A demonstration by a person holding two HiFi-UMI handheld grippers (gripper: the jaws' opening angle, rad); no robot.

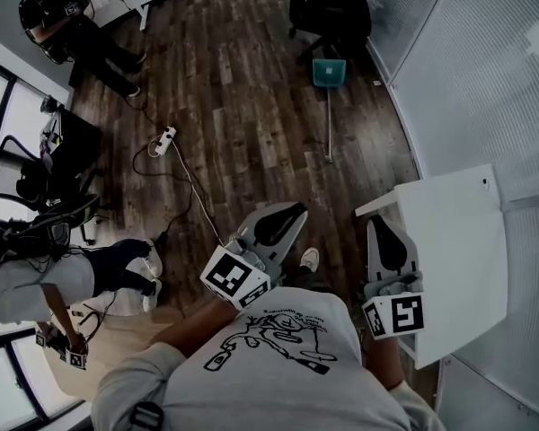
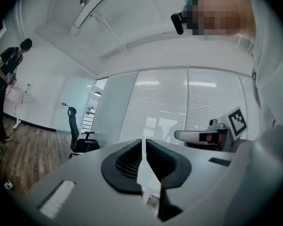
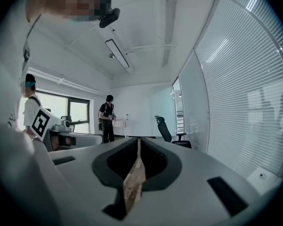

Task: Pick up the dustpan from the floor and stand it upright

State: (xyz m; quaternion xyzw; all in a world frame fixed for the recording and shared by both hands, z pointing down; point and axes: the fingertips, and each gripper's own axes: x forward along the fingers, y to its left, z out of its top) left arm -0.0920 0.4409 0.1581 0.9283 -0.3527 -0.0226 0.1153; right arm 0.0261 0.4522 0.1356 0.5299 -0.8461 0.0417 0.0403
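Observation:
The dustpan (image 1: 328, 73) lies on the wooden floor far ahead. It has a teal pan and a thin long handle (image 1: 329, 124) that runs back toward me. My left gripper (image 1: 296, 210) is held level in front of my chest with its jaws together and nothing between them. The right gripper (image 1: 376, 222) is beside it, also shut and empty. Both are well short of the handle's near end. The left gripper view shows that gripper (image 2: 142, 141) shut, and the right gripper view shows the other gripper (image 3: 138, 140) shut. Neither of those views shows the dustpan.
A black office chair (image 1: 337, 16) stands just behind the pan. A white table (image 1: 458, 250) juts in at my right, close to the right gripper. A power strip with cables (image 1: 166, 140) lies on the floor at left. One person (image 1: 81, 30) stands far left and another (image 1: 36, 281) is near left.

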